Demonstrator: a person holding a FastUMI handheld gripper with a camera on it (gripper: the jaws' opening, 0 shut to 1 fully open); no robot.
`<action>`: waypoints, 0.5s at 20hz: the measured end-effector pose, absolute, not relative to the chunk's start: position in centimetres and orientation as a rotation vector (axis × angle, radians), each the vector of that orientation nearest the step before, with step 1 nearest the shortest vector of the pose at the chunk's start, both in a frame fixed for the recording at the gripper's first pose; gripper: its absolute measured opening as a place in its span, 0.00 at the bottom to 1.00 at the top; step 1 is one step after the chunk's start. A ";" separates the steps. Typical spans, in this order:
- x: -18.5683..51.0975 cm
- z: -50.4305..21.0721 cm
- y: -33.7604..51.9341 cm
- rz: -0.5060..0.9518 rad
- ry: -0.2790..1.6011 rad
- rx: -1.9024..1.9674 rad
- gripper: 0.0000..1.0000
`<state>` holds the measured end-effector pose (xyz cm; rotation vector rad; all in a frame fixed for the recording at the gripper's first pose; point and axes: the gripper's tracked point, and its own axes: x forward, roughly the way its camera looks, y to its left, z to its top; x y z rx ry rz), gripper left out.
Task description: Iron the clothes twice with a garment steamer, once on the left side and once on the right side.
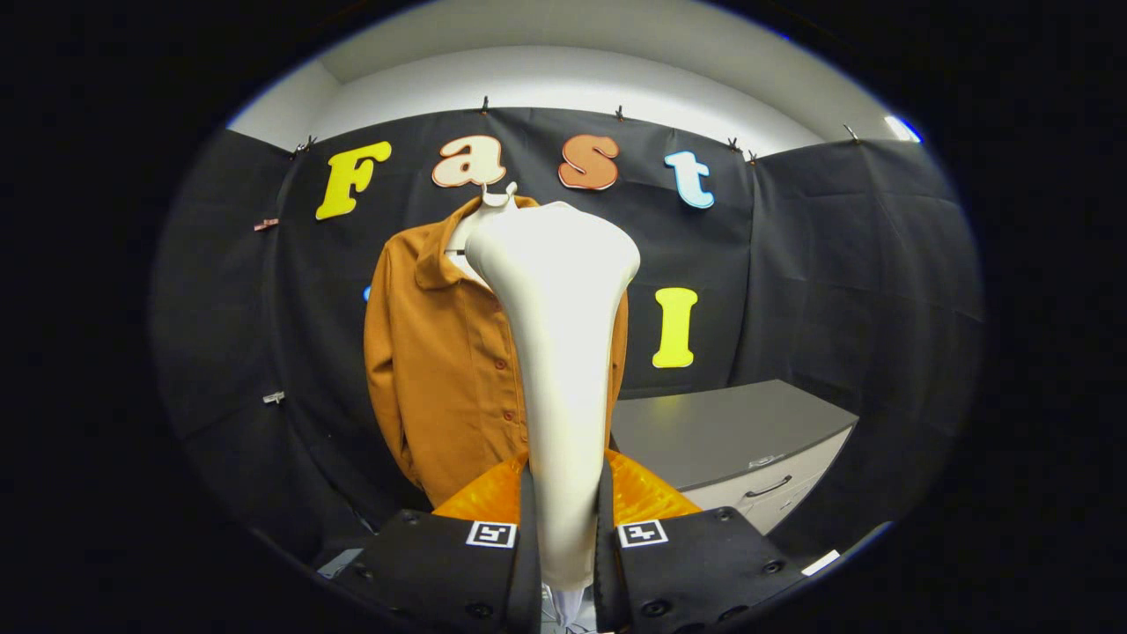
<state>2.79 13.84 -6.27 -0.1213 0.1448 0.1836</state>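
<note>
A white garment steamer [562,352] stands upright between my fingers, its wide head up at the level of the jacket's collar. My gripper [563,515] is shut on the steamer's narrow handle, both fingers pressing on it. Beyond the steamer a brown button-up jacket [440,352] hangs on a white hanger [489,204] against the black cloth wall. The steamer head covers the jacket's right half; the left sleeve and the button row show to the left of it. The steamer stands apart from the cloth, nearer to me.
A grey-topped cabinet [731,427] with a drawer handle [768,487] stands to the right of the jacket, beyond my right finger. Black cloth walls close the booth on the left, back and right.
</note>
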 end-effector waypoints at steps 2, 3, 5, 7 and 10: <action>2.2 -4.9 13.6 0.192 0.127 -0.113 0.27; 1.9 -4.5 13.4 0.193 0.123 -0.113 0.27; 1.5 -3.8 13.1 0.197 0.117 -0.112 0.27; 1.1 -3.4 12.7 0.201 0.115 -0.113 0.27; 1.1 -2.8 12.7 0.204 0.107 -0.111 0.27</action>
